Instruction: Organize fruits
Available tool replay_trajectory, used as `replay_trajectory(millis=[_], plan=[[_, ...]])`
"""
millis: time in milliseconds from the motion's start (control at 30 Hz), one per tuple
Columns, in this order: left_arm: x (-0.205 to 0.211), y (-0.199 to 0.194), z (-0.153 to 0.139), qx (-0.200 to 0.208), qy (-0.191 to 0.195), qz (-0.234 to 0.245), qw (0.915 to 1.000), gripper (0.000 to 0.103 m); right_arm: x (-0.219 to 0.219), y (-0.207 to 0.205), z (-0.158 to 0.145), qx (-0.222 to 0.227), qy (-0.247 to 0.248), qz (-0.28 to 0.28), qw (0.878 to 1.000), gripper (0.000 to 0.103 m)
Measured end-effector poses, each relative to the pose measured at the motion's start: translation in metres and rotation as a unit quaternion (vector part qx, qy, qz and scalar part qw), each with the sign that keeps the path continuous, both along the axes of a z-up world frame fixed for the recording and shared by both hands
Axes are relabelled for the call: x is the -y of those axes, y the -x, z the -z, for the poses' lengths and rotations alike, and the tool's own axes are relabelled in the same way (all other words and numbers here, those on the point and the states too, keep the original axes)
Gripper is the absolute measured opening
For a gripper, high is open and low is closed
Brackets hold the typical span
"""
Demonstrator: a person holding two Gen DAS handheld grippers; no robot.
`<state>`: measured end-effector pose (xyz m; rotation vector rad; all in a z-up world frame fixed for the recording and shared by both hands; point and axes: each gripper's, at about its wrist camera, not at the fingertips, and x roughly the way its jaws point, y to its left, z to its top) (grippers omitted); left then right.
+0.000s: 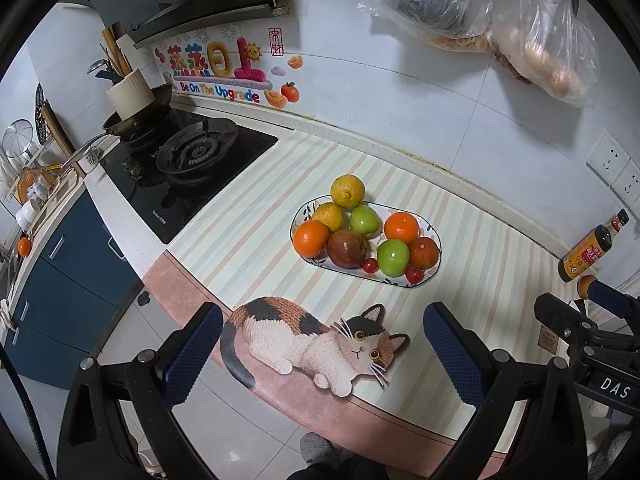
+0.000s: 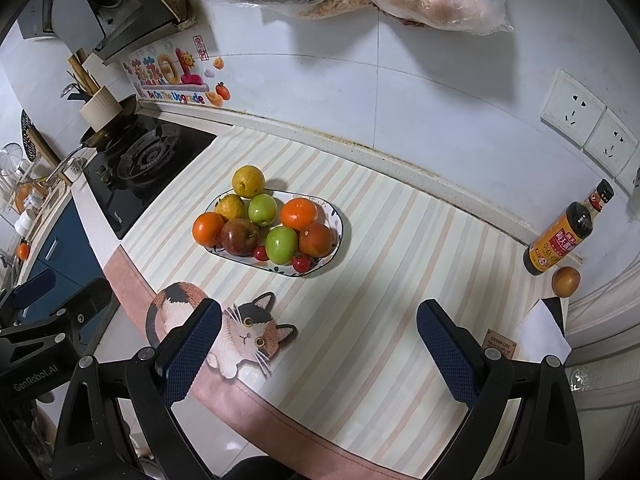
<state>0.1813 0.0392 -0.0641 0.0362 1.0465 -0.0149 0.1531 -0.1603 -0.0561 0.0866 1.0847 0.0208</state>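
An oval plate (image 1: pixel 433 258) with a leaf-pattern rim sits on the striped mat (image 1: pixel 480 240) near the middle of the counter, at about 12 o'clock from both grippers. On it lie three oranges: one at the plate's 9 o'clock edge (image 1: pixel 311 239), one toward 1 o'clock (image 1: pixel 401 227), one darker at 3 o'clock (image 1: pixel 424 253). Two green apples (image 1: pixel 364 221) (image 1: pixel 393 257) and a dark red apple (image 1: pixel 347 248) fill the centre. A yellowish citrus (image 1: pixel 327 217) sits at 10 o'clock on the plate. Two cherry tomatoes (image 1: pixel 369 265) (image 1: pixel 414 274) lie along the near rim.

A larger yellow citrus (image 1: pixel 347 191) rests at the plate's 11 o'clock (whether it stands on the rim or just off it on the mat cannot be told). A small brown round fruit (image 2: pixel 566 281) lies well apart at 3 o'clock, just beside a sauce bottle (image 2: pixel 568 234).

Left gripper (image 1: pixel 322 354): fingers spread wide, nothing between them, positioned over the cat figure (image 1: pixel 312 344) at the mat's near edge. Right gripper (image 2: pixel 318 354): fingers likewise spread wide, nothing held, over the bare mat. A gas hob (image 1: pixel 192 168) lies at 10 o'clock.
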Motion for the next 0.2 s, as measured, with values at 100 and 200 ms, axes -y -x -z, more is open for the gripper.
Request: replay_trajectory(millis=[100,200], plan=[[0.0001,-0.0005,-0.0007,0.001,0.0,0.0,1.0,0.103,0.0014,-0.0005,-0.0006,0.0,-0.001,0.0,1.0,0.1],[0.0013,-0.001,-0.0022,0.003,0.0,0.002,1.0,0.103,0.0025,-0.0002,-0.002,0.001,-0.003,0.0,1.0,0.1]])
